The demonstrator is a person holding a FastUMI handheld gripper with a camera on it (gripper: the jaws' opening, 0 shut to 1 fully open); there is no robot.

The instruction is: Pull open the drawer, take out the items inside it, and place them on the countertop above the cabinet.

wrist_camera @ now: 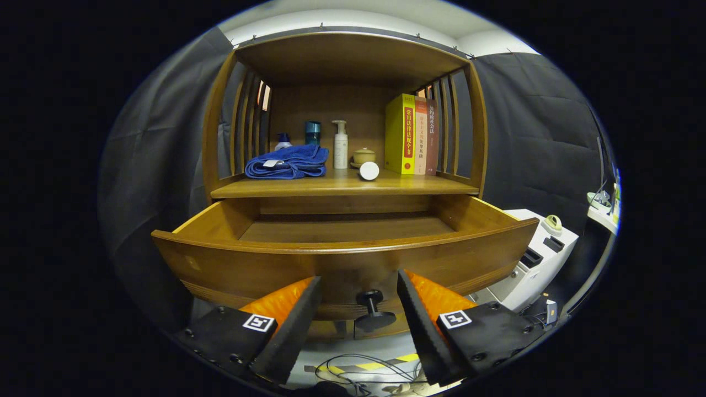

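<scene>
Wooden drawer point(342, 259) pulled out toward tongs point(358, 292), long axis crosswise; tongs apart.

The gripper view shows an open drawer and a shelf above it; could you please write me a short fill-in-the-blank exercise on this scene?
1. The drawer is pulled ____.
2. The drawer knob sits ____ the fingers of the tool, untouched.
3. The folded towel on the countertop is ____.
4. The books stand ____ at the countertop's right end.

Missing words: open; between; blue; upright

Gripper view sits low, close before the pulled-out drawer point(342, 259), facing into the cabinet point(345, 110)
</scene>
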